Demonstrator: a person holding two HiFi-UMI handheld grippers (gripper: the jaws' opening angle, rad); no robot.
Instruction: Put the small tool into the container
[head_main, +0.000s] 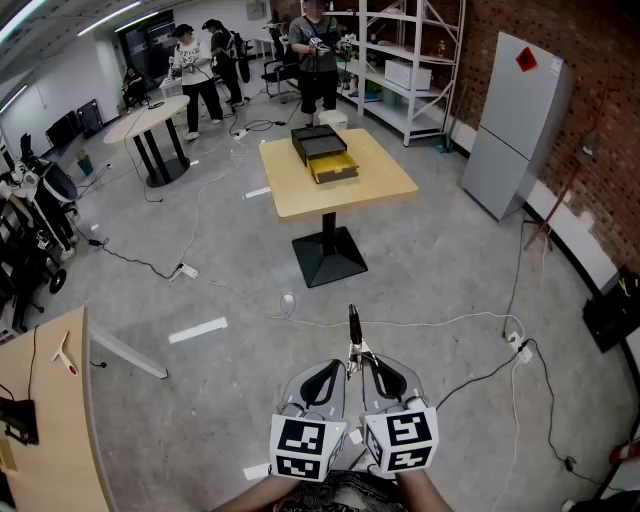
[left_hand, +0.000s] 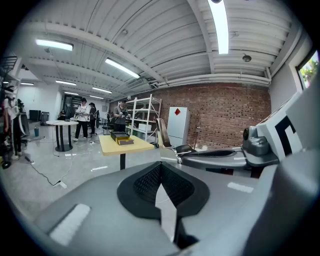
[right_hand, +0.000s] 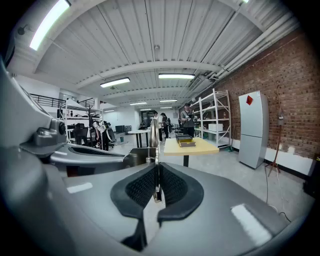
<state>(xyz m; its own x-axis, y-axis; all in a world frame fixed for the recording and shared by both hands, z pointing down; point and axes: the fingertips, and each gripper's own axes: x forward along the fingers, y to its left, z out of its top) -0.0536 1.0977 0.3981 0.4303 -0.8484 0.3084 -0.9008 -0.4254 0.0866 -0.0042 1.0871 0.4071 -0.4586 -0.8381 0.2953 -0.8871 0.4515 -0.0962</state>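
Observation:
The small tool (head_main: 353, 328), a thin metal piece with a dark handle, stands upright in my right gripper (head_main: 364, 360), which is shut on its lower end. It rises between the jaws in the right gripper view (right_hand: 153, 135). My left gripper (head_main: 335, 370) is close beside it, shut with nothing held (left_hand: 159, 172). The container (head_main: 323, 151), a black box with a yellow drawer pulled open, sits far ahead on a yellow square table (head_main: 380, 180). The box is also small in both gripper views (left_hand: 121, 137) (right_hand: 186, 140).
Cables (head_main: 450, 322) trail over the grey floor between me and the table. A white fridge (head_main: 515, 125) stands against the brick wall at right, metal shelves (head_main: 400, 60) behind the table. Several people stand near a round table (head_main: 150, 120). A wooden bench (head_main: 50, 420) is at lower left.

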